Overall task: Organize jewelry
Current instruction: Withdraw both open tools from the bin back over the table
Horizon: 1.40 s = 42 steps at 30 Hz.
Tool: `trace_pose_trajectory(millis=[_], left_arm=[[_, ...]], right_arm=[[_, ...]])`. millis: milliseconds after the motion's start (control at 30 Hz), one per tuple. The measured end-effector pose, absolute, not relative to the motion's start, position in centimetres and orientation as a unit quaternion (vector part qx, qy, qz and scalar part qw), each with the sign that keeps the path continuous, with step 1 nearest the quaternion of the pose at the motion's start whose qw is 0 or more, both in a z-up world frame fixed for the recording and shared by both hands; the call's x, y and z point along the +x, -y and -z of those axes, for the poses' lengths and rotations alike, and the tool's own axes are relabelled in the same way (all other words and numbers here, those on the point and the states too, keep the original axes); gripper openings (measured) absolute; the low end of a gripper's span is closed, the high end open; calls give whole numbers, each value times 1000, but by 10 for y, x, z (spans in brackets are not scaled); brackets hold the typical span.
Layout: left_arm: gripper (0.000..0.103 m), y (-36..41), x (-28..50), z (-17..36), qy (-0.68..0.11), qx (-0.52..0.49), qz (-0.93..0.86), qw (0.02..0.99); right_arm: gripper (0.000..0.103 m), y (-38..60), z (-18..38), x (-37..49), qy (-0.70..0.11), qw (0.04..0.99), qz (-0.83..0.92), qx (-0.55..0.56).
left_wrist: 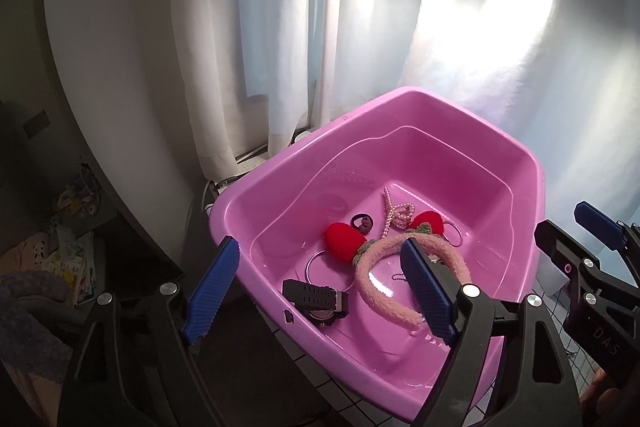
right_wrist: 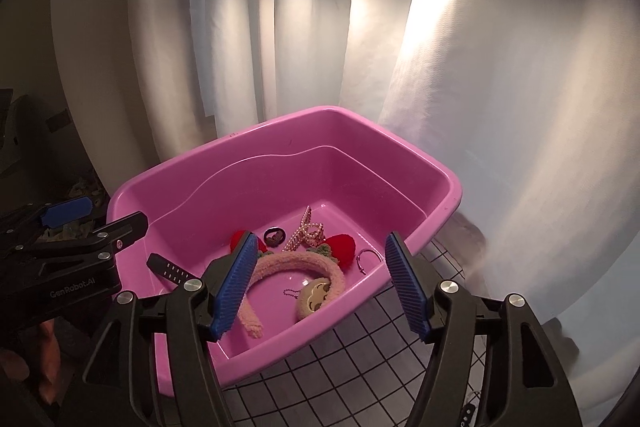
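pink tub (right_wrist: 440, 183): holds all jewelry, so sorting looks done.
headband (right_wrist: 288, 263): lies on tub floor, beside pearl strand (right_wrist: 306, 227) and watch (left_wrist: 320, 301).
left gripper (left_wrist: 316, 291): wide, empty.
right gripper (right_wrist: 320, 283): wide, empty, above the tub.

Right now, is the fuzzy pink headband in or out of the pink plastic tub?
In: the fuzzy pink headband lies on the pink plastic tub's floor.
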<state>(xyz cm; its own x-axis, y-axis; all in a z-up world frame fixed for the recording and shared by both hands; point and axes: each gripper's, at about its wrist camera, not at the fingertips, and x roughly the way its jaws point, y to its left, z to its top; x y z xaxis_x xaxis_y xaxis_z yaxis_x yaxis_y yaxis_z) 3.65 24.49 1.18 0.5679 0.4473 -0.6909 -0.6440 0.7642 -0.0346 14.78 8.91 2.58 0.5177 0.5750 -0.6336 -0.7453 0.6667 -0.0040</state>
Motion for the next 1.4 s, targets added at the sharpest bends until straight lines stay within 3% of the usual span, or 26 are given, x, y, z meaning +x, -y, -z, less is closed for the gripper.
trace_pose_trajectory(millis=[433, 900, 1400], left_arm=[[86, -186, 9, -27, -332, -132, -316, 879], [88, -61, -10, -34, -332, -103, -269, 898], [91, 52, -12, 36, -391, -82, -202, 894]], right_arm=[[68, -16, -37, 97, -296, 868, -380, -116], [70, 135, -29, 50, -305, 890, -328, -83], [71, 275, 50, 34, -364, 894, -255, -55]])
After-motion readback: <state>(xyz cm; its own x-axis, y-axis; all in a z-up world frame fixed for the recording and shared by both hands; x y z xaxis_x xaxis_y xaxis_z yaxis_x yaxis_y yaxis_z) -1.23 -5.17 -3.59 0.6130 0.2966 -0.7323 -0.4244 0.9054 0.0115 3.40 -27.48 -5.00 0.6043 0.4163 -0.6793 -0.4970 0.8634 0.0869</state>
